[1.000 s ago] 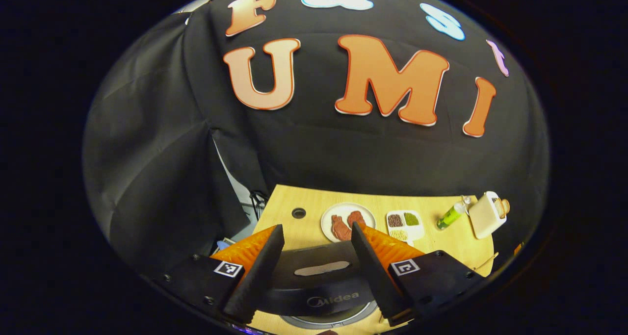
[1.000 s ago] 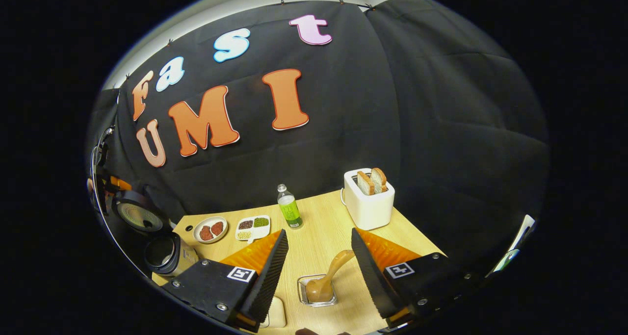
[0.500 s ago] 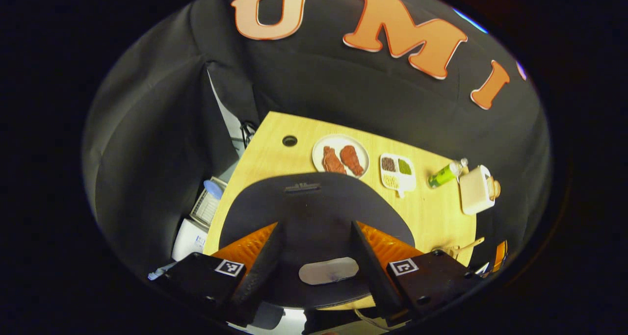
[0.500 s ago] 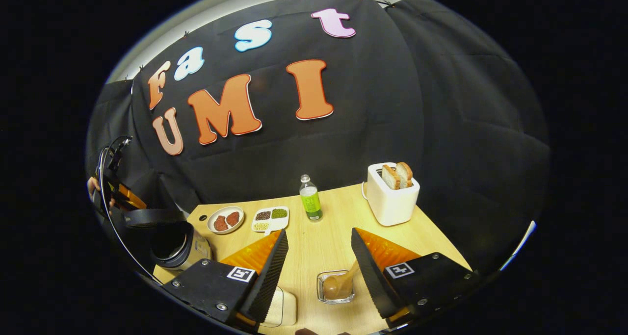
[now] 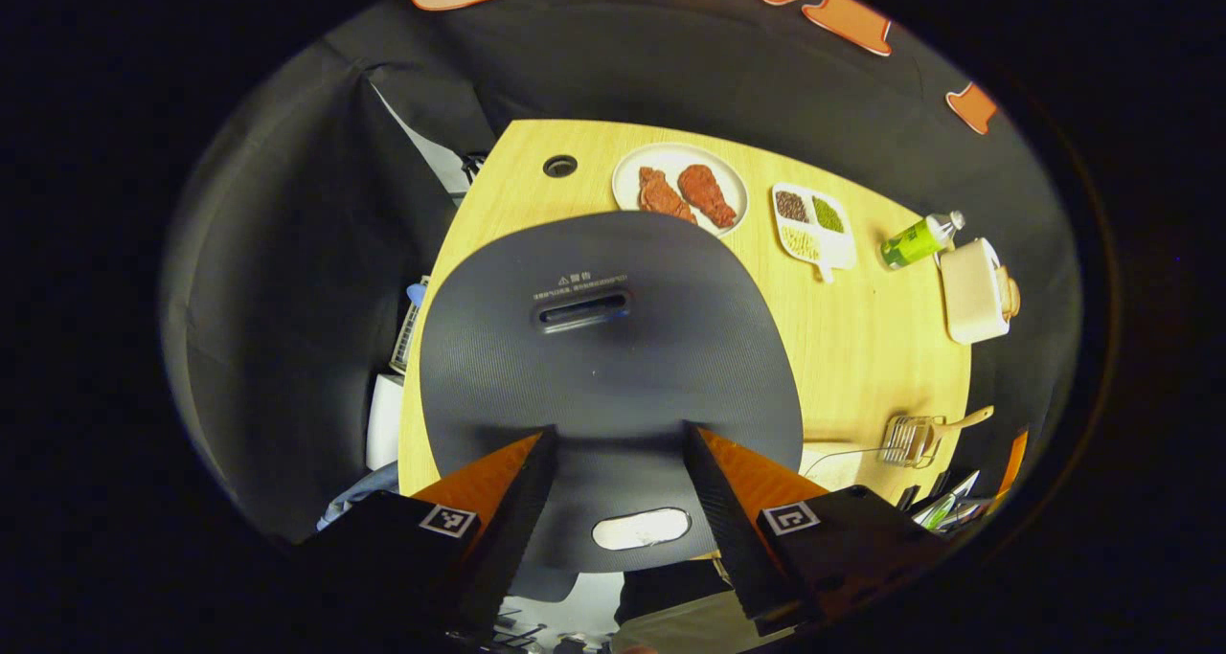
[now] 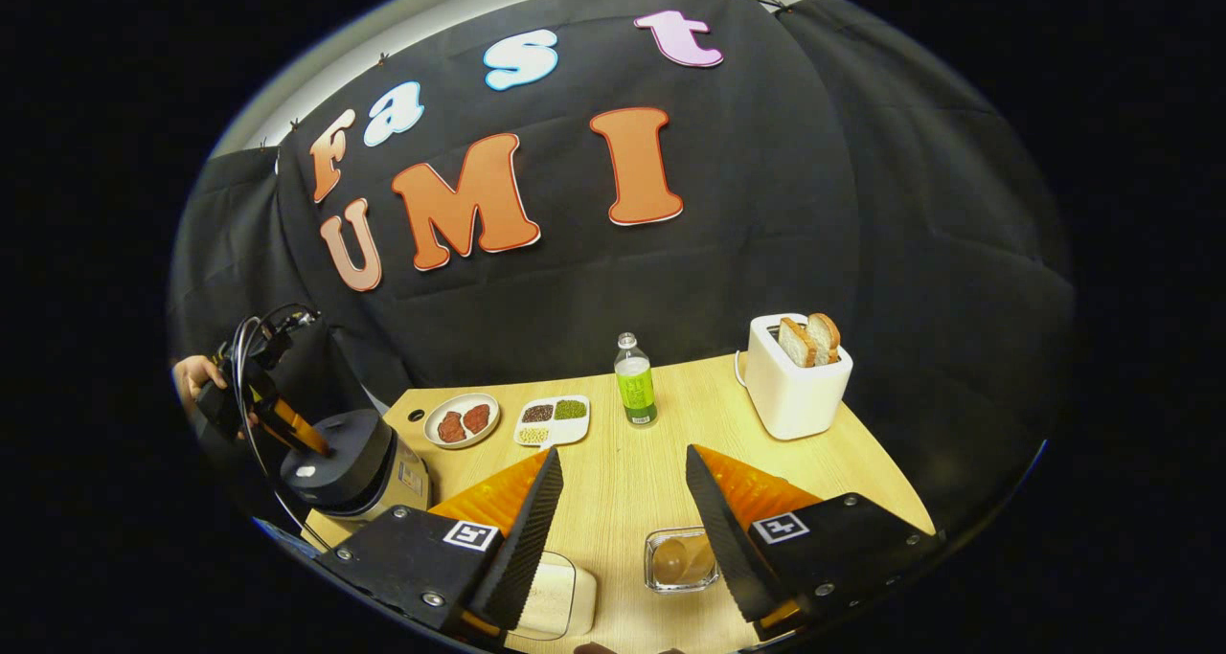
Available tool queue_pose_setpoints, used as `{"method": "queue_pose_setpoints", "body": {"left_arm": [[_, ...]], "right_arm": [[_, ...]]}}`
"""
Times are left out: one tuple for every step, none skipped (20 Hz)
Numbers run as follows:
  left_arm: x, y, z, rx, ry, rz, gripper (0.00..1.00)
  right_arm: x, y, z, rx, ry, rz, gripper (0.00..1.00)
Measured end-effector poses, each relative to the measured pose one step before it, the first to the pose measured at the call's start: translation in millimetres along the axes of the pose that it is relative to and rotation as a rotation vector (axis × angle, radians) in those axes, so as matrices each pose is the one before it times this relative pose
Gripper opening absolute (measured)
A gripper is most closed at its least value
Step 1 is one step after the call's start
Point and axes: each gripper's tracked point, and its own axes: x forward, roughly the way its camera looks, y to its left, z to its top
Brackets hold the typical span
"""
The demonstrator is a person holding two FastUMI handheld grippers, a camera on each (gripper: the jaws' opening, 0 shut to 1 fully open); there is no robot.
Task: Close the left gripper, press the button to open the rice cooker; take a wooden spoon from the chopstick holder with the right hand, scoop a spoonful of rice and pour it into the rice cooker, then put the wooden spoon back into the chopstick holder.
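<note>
The rice cooker (image 5: 603, 348) fills the middle of the left gripper view, its dark grey lid down flat, with the pale button (image 5: 640, 528) at the near edge. My left gripper (image 5: 618, 432) hangs open just over the lid, with nothing between its fingers. In the right gripper view it (image 6: 287, 422) rests on top of the cooker (image 6: 354, 458), held by a hand (image 6: 192, 374). My right gripper (image 6: 623, 453) is open above the table. The wooden spoon (image 6: 675, 558) stands in the chopstick holder (image 6: 661, 536) beside its right finger. A white box of rice (image 6: 556, 597) lies by the left finger.
On the wooden table (image 6: 613, 501) stand a plate of meat pieces (image 6: 463, 419), a divided dish of grains (image 6: 553, 419), a green bottle (image 6: 634, 384) and a white toaster (image 6: 795, 376) holding bread. The table's left edge drops off beside the cooker.
The cooker's lid swung down from upright to flat under my left gripper. My right gripper drew back from the chopstick holder, leaving the spoon in it.
</note>
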Motion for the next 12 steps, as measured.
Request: {"method": "queue_pose_setpoints", "body": {"left_arm": [[1.67, -0.93, 1.10, 0.00037, 0.00164, 0.00391, 0.93], [2.16, -1.41, 2.22, -0.00139, -0.00381, 0.00019, 0.94], [1.88, -0.75, -3.34, 0.00126, 0.01459, 0.00013, 0.89], [-0.16, 0.64, 1.61, 0.01276, -0.00075, -0.00431, 0.91], [1.04, 0.39, 0.75, -0.00309, 0.00350, -0.00203, 0.94], [-0.58, -0.20, 1.19, -0.01654, 0.00302, 0.00614, 0.96], [1.07, 0.00, 1.41, -0.00378, -0.01391, 0.00564, 0.91], [-2.10, -0.56, -0.56, 0.00938, -0.02273, 0.00520, 0.91], [-0.15, -0.87, 0.21, 0.01485, -0.03906, 0.00128, 0.94], [-0.55, -0.14, 2.89, 0.01241, -0.04846, -0.00255, 0.94], [-3.09, 0.48, -0.47, -0.00189, -0.05777, -0.00474, 0.95], [0.47, 4.47, 9.68, -0.02531, -0.09754, 0.01207, 0.94]], "right_arm": [[0.94, -0.80, -1.48, -0.00547, 0.00149, -0.00233, 0.82], [0.81, -1.87, -2.11, -0.00697, 0.00376, -0.00187, 0.82], [1.10, -0.06, -1.26, -0.00513, 0.00450, -0.00117, 0.82], [0.90, -0.35, -1.40, -0.00176, 0.00179, 0.00129, 0.81], [0.37, 2.15, -0.20, 0.00109, 0.00074, 0.00438, 0.82], [0.02, 1.07, -0.93, 0.00076, 0.00031, 0.00318, 0.82], [0.19, 2.37, 0.02, -0.00172, -0.00190, 0.00616, 0.82], [1.23, 1.86, 0.23, -0.00338, -0.00410, 0.00252, 0.82], [0.62, 3.58, 1.00, -0.00340, -0.00230, 0.00926, 0.82], [-0.35, 2.87, 0.47, -0.00302, -0.00171, 0.00766, 0.82], [0.70, 3.49, 2.78, -0.00387, -0.00630, 0.00948, 0.82], [0.65, 3.42, 4.81, -0.00553, -0.01221, 0.01092, 0.82]]}}
